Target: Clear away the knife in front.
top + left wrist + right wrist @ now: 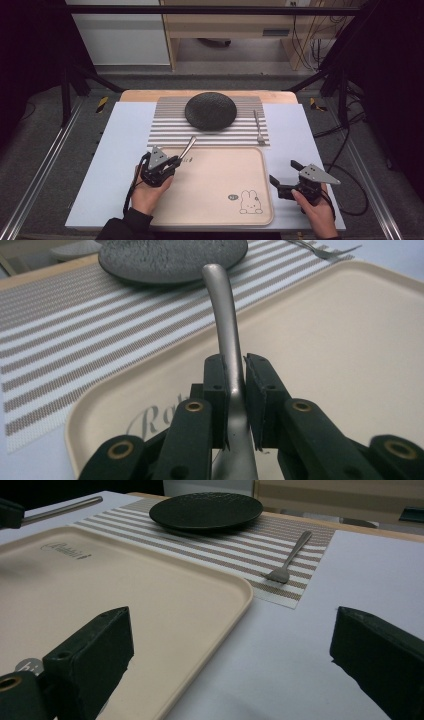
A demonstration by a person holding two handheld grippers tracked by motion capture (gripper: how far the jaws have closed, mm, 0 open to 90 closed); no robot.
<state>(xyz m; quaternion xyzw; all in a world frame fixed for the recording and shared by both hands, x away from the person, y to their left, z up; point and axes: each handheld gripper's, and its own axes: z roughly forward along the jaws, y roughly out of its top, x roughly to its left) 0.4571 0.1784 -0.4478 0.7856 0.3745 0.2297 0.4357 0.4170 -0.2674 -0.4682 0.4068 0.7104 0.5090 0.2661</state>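
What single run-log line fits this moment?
left tool: shut on utensil | right tool: open | fork: on mat

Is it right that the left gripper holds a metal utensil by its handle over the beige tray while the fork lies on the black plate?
Not quite. The fork lies on the striped placemat to the right of the black plate, apart from it, as the high view shows. The left gripper does grip a metal utensil over the beige tray.
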